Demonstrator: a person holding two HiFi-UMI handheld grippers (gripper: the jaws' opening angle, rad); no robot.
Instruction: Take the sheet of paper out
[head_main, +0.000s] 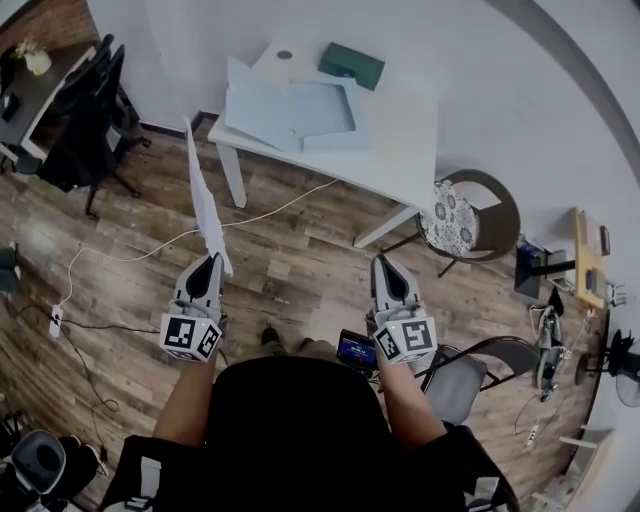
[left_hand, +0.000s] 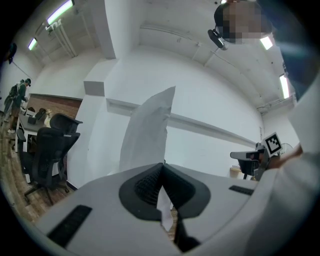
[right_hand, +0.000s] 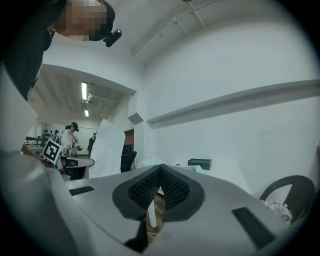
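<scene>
While the left tongs (head_main: 212, 262) pinch the sheet of paper (head_main: 203, 195) by its bottom edge, the sheet stands up tall and thin over the wood floor (head_main: 300, 270). In the left gripper view the two jaws are pressed tight on the white sheet. Most of it rises above them with nothing to hold it up. A white cord (head_main: 150, 248) runs across the floor below.

Further right and further away is the white surface (head_main: 400, 150). A light blue folder (head_main: 290, 110) lies open on it, next to a green box (head_main: 351, 65). The sheet is well apart from the folder, so I think the taking out is done.

The right tongs (head_main: 383, 262) are pressed together too, but they pinch nothing. Right of them is a round chair (head_main: 455, 215) with a flowery seat.

What could go wrong? The grip is only at the bottom, so the tall sheet could flop over and bend. A fast swing could make it flap and slip out, or tear where the jaws bite it. If it falls, the right tongs are closed and could not catch it in time. The cord on the floor could trip the person's feet.
</scene>
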